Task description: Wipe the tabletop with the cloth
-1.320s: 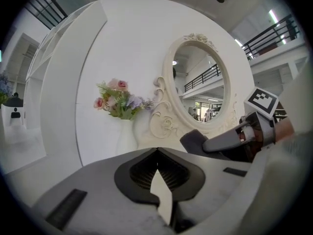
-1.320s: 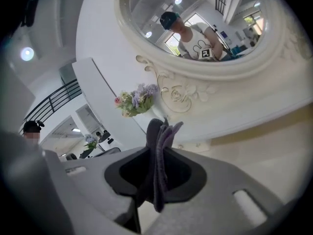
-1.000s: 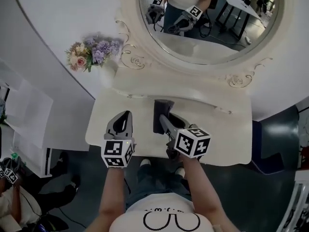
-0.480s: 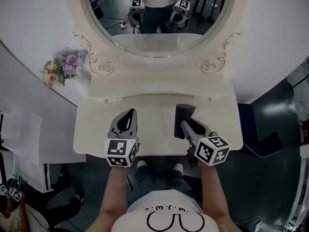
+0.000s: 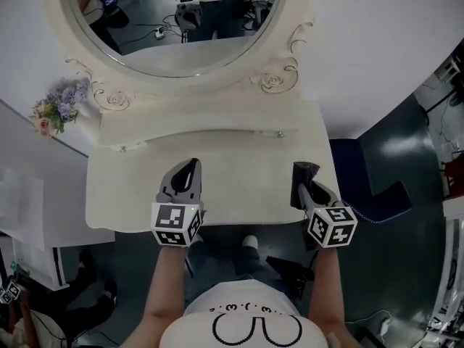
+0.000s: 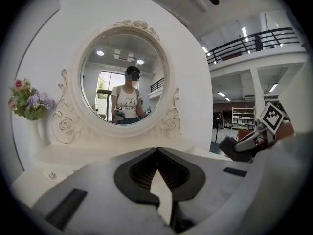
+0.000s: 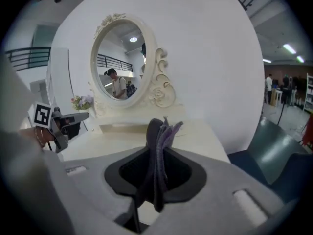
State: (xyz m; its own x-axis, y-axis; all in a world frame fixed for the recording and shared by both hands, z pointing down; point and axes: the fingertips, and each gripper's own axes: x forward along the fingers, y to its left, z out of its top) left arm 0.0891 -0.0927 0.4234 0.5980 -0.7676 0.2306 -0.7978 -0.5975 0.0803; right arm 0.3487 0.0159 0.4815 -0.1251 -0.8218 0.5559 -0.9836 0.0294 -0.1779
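Observation:
A dark grey cloth (image 5: 304,173) hangs folded between the jaws of my right gripper (image 5: 301,185), which is shut on it near the right end of the cream tabletop (image 5: 239,183). In the right gripper view the cloth (image 7: 159,146) stands up between the jaws, over the table's right part. My left gripper (image 5: 190,168) is shut with nothing in it, over the front left-middle of the tabletop. In the left gripper view its jaws (image 6: 156,152) meet at the tips, and the cloth (image 6: 229,145) shows at the right.
An oval mirror (image 5: 167,27) in a carved cream frame rises behind a raised shelf (image 5: 203,118). A vase of flowers (image 5: 56,109) stands at the far left. A blue-grey chair (image 5: 362,187) sits beyond the table's right edge. Dark floor lies below the front edge.
My right gripper has carried the cloth rightward across the tabletop, from the middle to near the right edge. The left gripper has stayed by the front edge.

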